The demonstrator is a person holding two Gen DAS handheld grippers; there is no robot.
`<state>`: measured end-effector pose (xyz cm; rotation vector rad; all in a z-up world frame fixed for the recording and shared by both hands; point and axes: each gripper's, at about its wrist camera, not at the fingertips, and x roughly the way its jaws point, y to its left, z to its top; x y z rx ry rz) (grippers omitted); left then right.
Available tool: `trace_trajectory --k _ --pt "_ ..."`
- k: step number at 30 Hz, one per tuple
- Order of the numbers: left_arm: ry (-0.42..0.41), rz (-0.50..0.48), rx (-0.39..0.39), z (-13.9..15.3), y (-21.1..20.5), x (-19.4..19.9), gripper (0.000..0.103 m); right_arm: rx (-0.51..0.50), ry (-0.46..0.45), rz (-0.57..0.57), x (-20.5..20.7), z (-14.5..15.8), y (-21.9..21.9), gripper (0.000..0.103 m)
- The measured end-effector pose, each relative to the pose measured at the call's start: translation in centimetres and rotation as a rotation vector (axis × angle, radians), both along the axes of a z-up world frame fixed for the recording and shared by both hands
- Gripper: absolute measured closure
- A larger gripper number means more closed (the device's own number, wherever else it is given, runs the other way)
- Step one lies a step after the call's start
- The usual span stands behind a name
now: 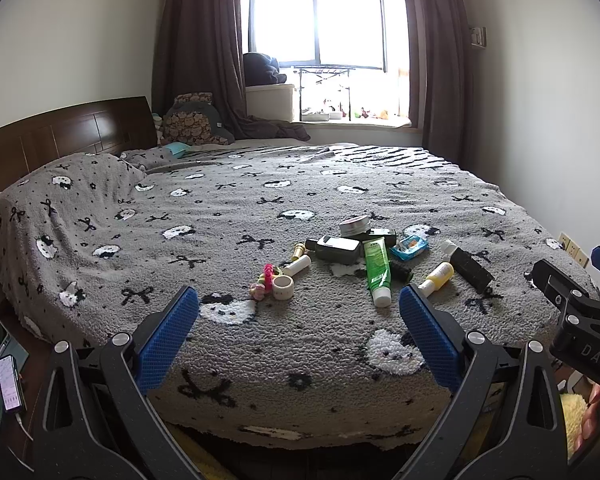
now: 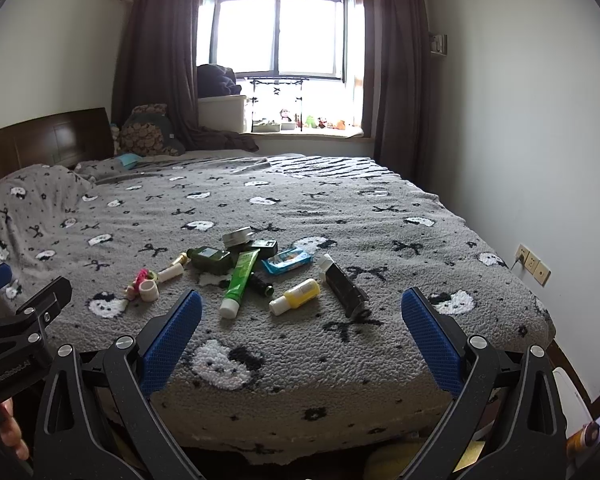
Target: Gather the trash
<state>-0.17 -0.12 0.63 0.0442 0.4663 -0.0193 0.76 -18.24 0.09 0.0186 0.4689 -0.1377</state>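
Lying beyond both spread grippers [image 1: 299, 304] [image 2: 301, 308]: green tube [image 1: 377, 266] on bed [image 1: 180, 200].

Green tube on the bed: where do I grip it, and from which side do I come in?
Grip the green tube across its flat middle, coming from above with the right gripper, whose jaws are open. It lies flat on the blanket, white cap nearest you, crimped end resting against the dark green bottle. The middle looks clear on both sides; the cap is narrower and rounder.
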Motion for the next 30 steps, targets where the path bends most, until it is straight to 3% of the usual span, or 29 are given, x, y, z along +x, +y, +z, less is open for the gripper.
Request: trace_trajectory --k 22,30 --pt "0.024 0.005 0.016 -1.1 0.0 0.9 0.008 -0.052 -0.028 -0.025 0.7 -0.8 0.4 0.003" --pt "0.047 -0.013 0.031 -3.3 0.8 2.5 0.008 0.019 0.016 0.030 1.9 -2.7 -0.5 0.003"
